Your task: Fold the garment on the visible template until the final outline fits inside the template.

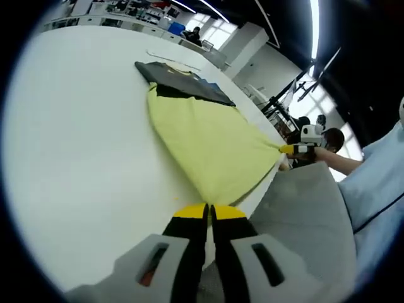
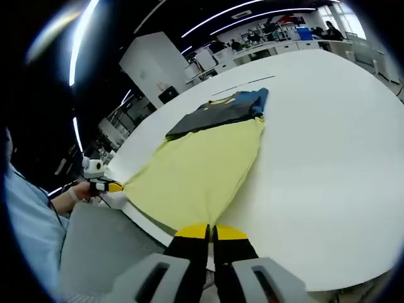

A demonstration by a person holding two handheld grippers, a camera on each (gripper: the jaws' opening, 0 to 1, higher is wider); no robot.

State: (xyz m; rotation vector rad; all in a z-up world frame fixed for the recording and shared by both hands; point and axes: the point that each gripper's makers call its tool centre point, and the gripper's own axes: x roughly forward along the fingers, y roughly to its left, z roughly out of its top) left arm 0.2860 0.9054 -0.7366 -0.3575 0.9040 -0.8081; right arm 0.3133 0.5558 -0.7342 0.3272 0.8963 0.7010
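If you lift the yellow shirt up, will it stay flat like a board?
Probably not. The yellow shirt puckers into folds where each gripper pinches a corner, so it looks soft and floppy. It likely sags between the left gripper and right gripper, and seems thin and light.

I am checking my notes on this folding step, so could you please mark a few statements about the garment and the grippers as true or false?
1. The left gripper is shut on the yellow garment. True.
2. The right gripper hangs open above the cloth. False: its jaws are closed on the garment's near edge.
3. The garment lies on a white table. True.
4. A dark piece lies at the garment's far end. True.
5. The garment is red. False: it is yellow.
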